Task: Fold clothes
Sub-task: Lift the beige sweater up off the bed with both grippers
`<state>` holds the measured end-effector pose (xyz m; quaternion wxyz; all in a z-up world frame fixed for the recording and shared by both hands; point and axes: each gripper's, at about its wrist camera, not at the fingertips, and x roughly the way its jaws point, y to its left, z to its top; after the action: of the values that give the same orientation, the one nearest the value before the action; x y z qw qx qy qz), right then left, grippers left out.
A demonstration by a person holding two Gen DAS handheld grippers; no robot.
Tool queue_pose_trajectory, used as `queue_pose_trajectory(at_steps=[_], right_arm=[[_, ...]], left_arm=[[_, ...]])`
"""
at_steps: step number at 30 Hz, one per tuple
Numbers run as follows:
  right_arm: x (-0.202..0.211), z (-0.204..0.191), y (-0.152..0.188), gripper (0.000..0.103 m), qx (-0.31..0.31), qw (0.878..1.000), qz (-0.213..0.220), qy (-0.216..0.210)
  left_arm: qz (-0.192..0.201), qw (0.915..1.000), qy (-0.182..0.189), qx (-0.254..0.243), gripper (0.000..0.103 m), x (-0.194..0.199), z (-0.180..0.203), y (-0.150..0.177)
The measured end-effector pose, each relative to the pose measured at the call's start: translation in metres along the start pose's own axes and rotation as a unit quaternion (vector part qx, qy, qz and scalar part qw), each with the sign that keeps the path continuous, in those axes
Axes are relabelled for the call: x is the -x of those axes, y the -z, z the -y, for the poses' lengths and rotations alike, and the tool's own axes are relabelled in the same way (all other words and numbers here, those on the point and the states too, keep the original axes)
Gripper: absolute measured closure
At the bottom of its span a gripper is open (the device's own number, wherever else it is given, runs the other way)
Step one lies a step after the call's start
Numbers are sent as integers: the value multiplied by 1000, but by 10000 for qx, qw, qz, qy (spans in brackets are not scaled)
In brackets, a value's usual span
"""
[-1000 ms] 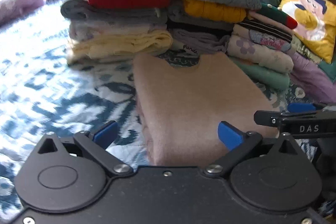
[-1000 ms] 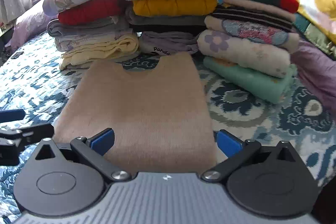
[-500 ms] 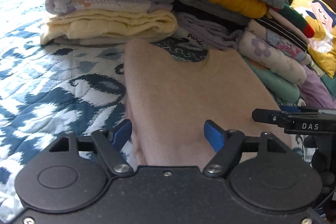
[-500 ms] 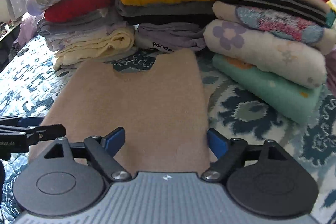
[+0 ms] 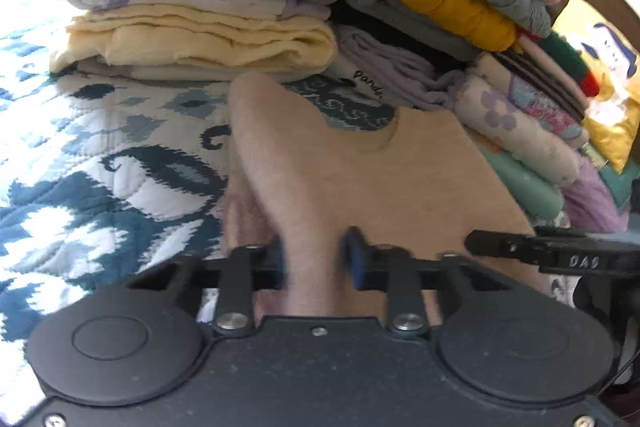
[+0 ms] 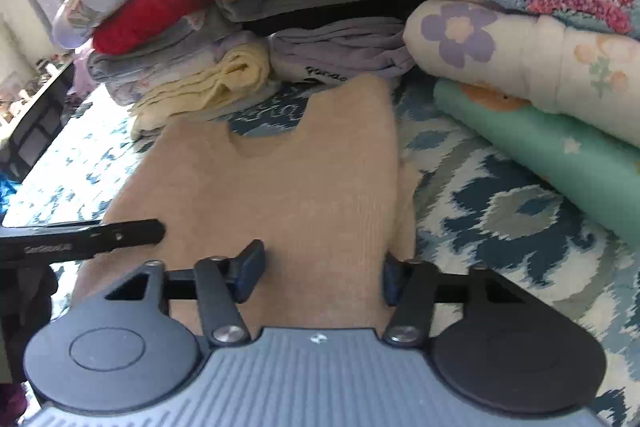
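Note:
A beige knit top (image 5: 380, 179) lies folded lengthwise on the blue-and-white quilt (image 5: 100, 187), neckline toward the stacked clothes. My left gripper (image 5: 316, 255) is at its near left corner. Its jaws are closing, and the blue pads pinch a raised ridge of the beige fabric. In the right wrist view the same top (image 6: 288, 179) runs away from my right gripper (image 6: 320, 273), which straddles the near right edge. Those jaws are closing too, with flat fabric between pads that stand apart from it. Each gripper's finger shows in the other's view: the right (image 5: 552, 255), the left (image 6: 80, 239).
Tall stacks of folded clothes (image 5: 208, 39) stand just behind the top. More rolled and folded pieces, among them a mint green one (image 6: 540, 151), crowd the right side. A yellow cushion (image 5: 612, 107) leans on the dark headboard. Open quilt lies to the left.
Both grippers have moved forward and down onto the top's near edge, and both pairs of jaws have narrowed. The left one has gathered the fabric into a ridge.

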<state>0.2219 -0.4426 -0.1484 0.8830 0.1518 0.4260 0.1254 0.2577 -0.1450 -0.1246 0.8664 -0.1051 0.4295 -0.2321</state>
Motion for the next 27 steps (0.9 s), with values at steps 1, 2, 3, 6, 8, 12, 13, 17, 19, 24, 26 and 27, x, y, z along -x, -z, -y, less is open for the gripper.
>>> queue_pose_trajectory(at_steps=[1, 2, 3, 6, 8, 12, 13, 17, 19, 24, 26, 27], right_arm=[[2, -2, 1, 59, 53, 10000, 14, -33], [4, -3, 1, 69, 71, 9999, 34, -91], [7, -4, 2, 73, 86, 9998, 56, -149], [18, -11, 4, 75, 90, 9996, 151, -206], [26, -19, 5, 75, 125, 9994, 224, -229], [51, -38, 4, 76, 179, 9982, 436, -366], [58, -44, 3, 76, 197, 9977, 490, -413], [90, -75, -1, 77, 330, 9952, 691, -610], [105, -94, -3, 77, 424, 9935, 769, -724], [140, -147, -5, 78, 706, 9869, 1015, -1040], [153, -167, -5, 78, 789, 9836, 1096, -1197], [158, -178, -5, 78, 860, 9816, 1120, -1285]], left_arm=[[18, 10000, -5, -28, 87, 1, 2, 1], [28, 10000, -3, -21, 87, 3, 3, 1], [40, 10000, 1, -13, 88, 5, 5, 2], [130, 9998, 130, 35, 88, 20, 8, 3], [204, 9995, 216, 51, 89, 32, 10, 3], [381, 9987, 333, 75, 89, 70, 13, 5], [426, 9984, 358, 83, 89, 80, 14, 5], [739, 9963, 426, 138, 89, 130, 13, 6], [958, 9944, 429, 131, 89, 162, 11, 6], [1428, 9892, 325, -12, 89, 244, 6, 11], [1567, 9873, 240, -64, 89, 274, -1, 16], [1638, 9863, 193, -79, 89, 289, -5, 20]])
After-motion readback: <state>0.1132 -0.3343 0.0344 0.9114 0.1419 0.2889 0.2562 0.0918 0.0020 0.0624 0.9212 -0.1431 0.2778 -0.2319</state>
